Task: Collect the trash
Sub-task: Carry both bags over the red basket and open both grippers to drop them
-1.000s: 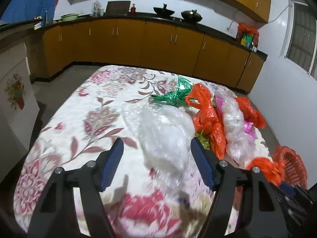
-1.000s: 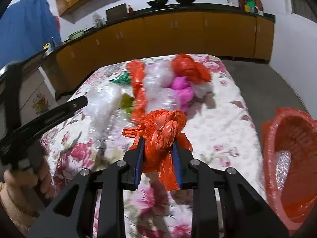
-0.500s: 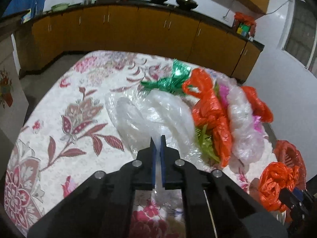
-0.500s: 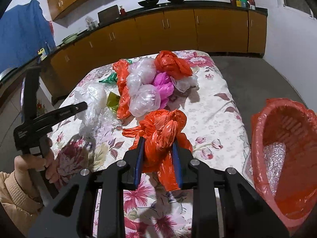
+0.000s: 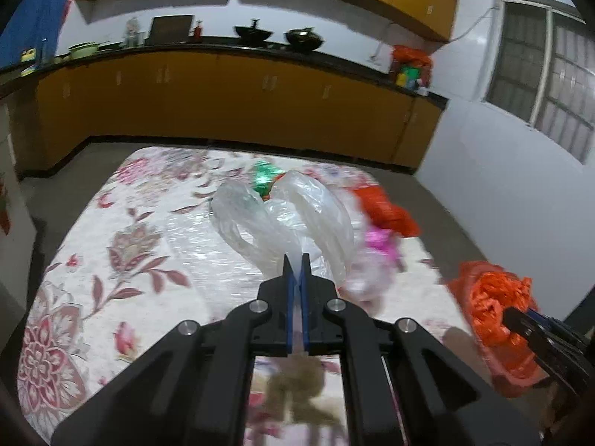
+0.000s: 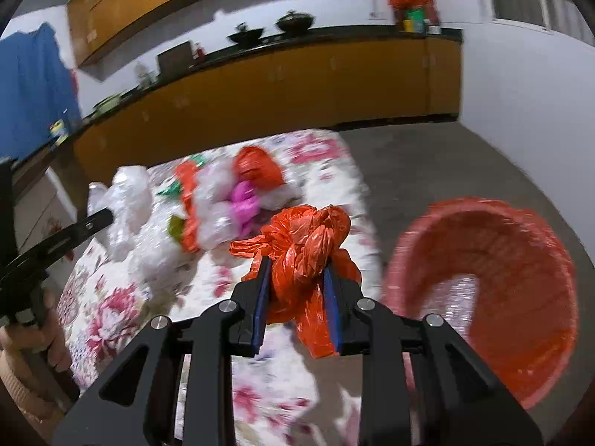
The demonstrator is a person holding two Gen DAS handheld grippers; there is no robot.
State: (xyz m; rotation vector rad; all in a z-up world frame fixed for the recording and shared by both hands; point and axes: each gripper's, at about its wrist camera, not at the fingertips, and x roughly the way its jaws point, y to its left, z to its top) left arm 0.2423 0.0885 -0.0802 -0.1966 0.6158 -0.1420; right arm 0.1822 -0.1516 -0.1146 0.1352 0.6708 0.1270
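Carrying two loads at once, by the look of it: left gripper (image 5: 296, 260) is clenched on a clear bag (image 5: 293, 219), jaws pinched nearly flat on a thin fold w/ the rest ballooning up in front; right gripper (image 6: 297, 278) is clamped on an orange bag (image 6: 308, 249), knotted and bunched between the pads, tails hanging below.

Both bags look lifted off the table (image 5: 122, 245); orange bag sits past the table's right edge, just beside the red basket (image 6: 483, 297); clear bag is over mid-table, nearer the right half.

To do it well, prob. bring the orange bag right over the basket's mouth before letting go, not just to the rim; loose tails could catch the wall and drag it out; drop low so it doesn't bounce. Clear bag grip is thin film only, so move it smoothly; a jerk may slip it free. One hand at a time over the basket avoids a clash.

Basket: open-weave, sits off the table's right edge; inside shows something pale and shiny on the bottom, too blurred to name; otherwise lots of room. Pile (image 6: 230, 200) of orange, pink, white and green bags remains toward the table's far end, still to collect.
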